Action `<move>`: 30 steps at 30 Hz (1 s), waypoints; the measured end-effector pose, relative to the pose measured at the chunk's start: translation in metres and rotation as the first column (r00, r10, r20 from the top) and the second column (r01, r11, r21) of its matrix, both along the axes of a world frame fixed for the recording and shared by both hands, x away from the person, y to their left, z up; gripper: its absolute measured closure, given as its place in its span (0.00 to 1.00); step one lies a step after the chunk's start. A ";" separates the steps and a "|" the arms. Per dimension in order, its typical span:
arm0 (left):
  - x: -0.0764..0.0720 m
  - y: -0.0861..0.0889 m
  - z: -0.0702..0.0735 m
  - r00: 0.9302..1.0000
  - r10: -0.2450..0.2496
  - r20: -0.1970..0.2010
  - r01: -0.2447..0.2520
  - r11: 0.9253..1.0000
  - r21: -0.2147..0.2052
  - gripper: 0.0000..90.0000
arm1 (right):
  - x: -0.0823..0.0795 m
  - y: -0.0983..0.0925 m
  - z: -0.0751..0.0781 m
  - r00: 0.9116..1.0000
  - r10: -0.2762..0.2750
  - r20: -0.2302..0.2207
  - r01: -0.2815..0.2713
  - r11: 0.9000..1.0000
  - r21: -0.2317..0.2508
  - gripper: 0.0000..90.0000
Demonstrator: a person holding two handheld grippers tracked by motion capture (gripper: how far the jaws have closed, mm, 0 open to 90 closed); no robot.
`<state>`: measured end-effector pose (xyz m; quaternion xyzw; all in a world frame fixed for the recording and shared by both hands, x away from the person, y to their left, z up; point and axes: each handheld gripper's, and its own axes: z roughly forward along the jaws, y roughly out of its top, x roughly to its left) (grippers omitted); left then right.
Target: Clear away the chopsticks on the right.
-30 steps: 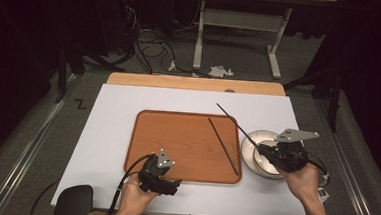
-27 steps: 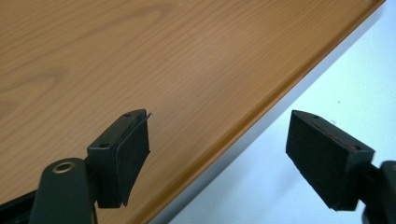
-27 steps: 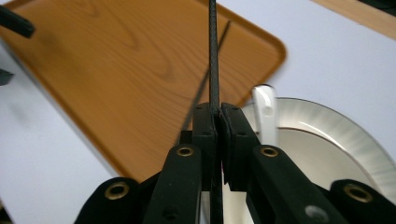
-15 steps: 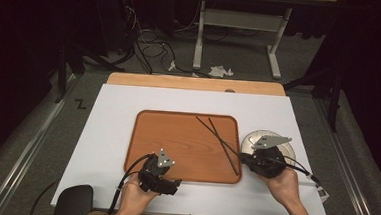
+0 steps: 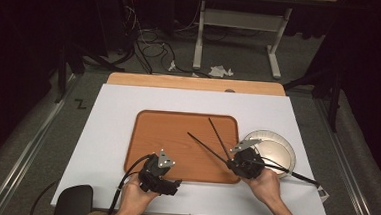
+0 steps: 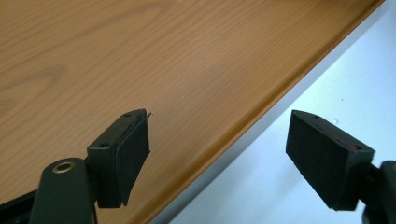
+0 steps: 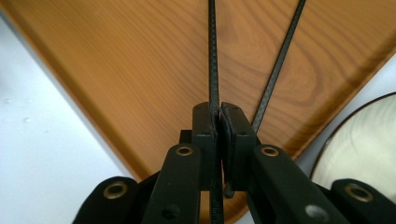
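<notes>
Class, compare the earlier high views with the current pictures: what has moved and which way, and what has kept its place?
The right gripper, shut on a pair of black chopsticks, came leftward from above the plate to the wooden tray's right edge; the chopstick tips now fan out over the tray. The left gripper, jaws open, stayed at the tray's near edge; tray and plate kept their places.

Dark room; grey carpet floor (image 5: 37, 128); white desk frame (image 5: 236, 25); cables (image 5: 147, 45) on floor.

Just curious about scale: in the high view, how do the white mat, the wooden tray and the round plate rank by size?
1. White mat, largest.
2. Wooden tray, which lies on it.
3. Round plate, clearly smallest, partly hidden by the right claw.
</notes>
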<state>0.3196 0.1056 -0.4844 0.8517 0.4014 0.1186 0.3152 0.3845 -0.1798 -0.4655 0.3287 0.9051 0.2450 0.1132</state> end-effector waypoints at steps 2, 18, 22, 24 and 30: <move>0.001 0.000 -0.001 1.000 -0.002 -0.002 0.002 1.000 0.003 0.24 | 0.002 0.002 -0.004 1.000 -0.004 -0.007 0.004 1.000 -0.016 0.95; 0.000 -0.002 -0.002 1.000 -0.006 -0.005 0.006 1.000 0.008 0.24 | 0.007 0.011 -0.021 1.000 -0.016 -0.010 0.015 0.998 -0.064 0.94; 0.000 -0.002 -0.001 1.000 -0.006 -0.005 0.006 1.000 0.007 0.24 | 0.008 0.010 -0.022 0.999 -0.033 0.010 0.033 0.997 -0.076 0.95; 0.000 -0.002 -0.001 1.000 -0.007 -0.004 0.007 1.000 0.008 0.24 | 0.010 0.009 -0.022 0.999 -0.050 0.019 0.051 0.995 -0.084 0.95; 0.000 -0.001 -0.001 1.000 -0.004 -0.003 0.004 1.000 0.005 0.24 | 0.013 0.006 -0.022 0.996 -0.083 0.015 0.083 0.994 -0.068 0.94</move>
